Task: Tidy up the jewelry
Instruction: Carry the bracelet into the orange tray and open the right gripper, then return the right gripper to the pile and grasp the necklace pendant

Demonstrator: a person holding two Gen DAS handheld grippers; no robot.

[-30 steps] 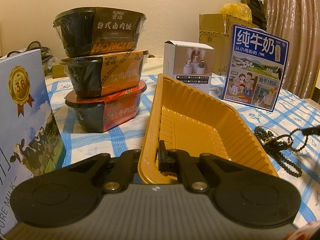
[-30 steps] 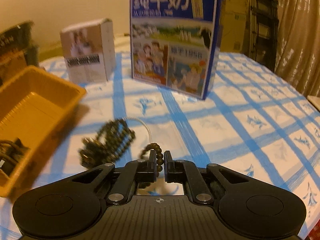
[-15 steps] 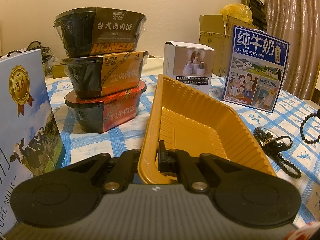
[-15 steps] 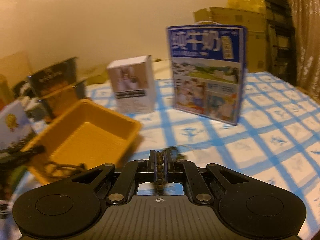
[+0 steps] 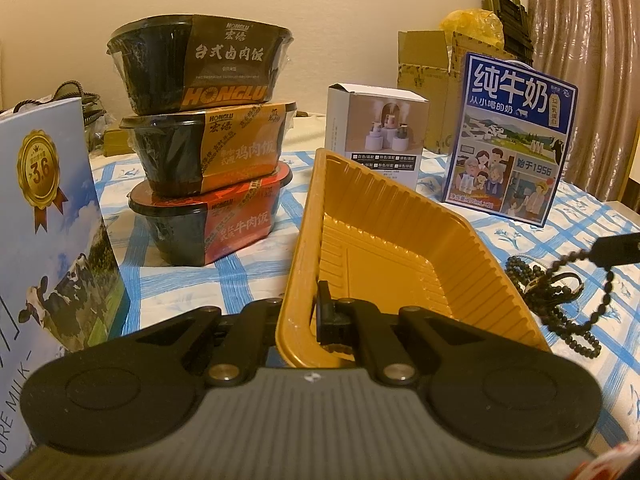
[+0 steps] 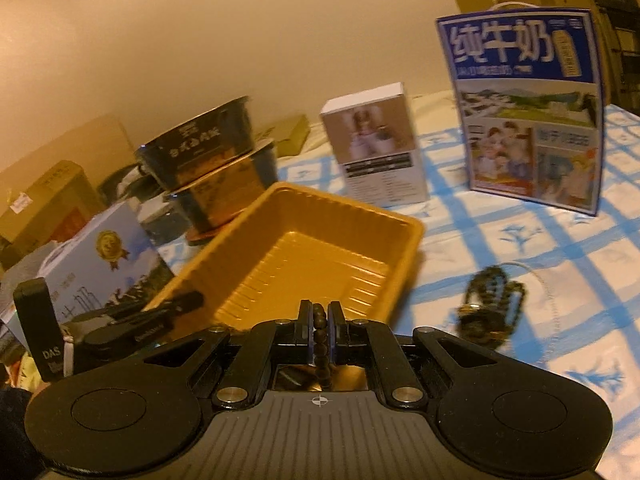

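Right wrist view shows where things stand — the right gripper point(image 6: 319, 320) has its jaws clamped on a strand of dark beads, the beaded bracelet point(image 6: 320, 334), which runs down between the fingers and hangs below them. It's up off the table and pointed at the yellow tray point(image 6: 404, 248), roughly over the tray's near edge. So the pick-up looks done, the drop isn't.

Left wrist view: the left gripper point(image 5: 304, 312) is pinched tight on the near rim of the same yellow tray point(image 5: 480, 264), one finger inside, one outside, and the tray sits tilted with its near end raised. Looks like it's being steadied for the drop. The tray floor is bare as far as I can see, though the near end is hidden behind the gripper — nothing sorted into it yet.

What's left: a second tangle of dark beads, the bead pile point(image 6: 490, 308), lies on the blue-checked tablecloth point(image 6: 560, 240) just off the tray's right side, towards the table's right edge. From the left camera you can see that pile point(image 5: 532, 280) with the held strand dangling in a loop above and in front of it.

My read: about a third of the way. One piece needs releasing into the tray, then the pile needs fetching. The stacked rice bowls point(image 5: 204, 144), the milk carton point(image 5: 516, 140) and the small white box point(image 5: 376, 136) along the far side aren't part of it.
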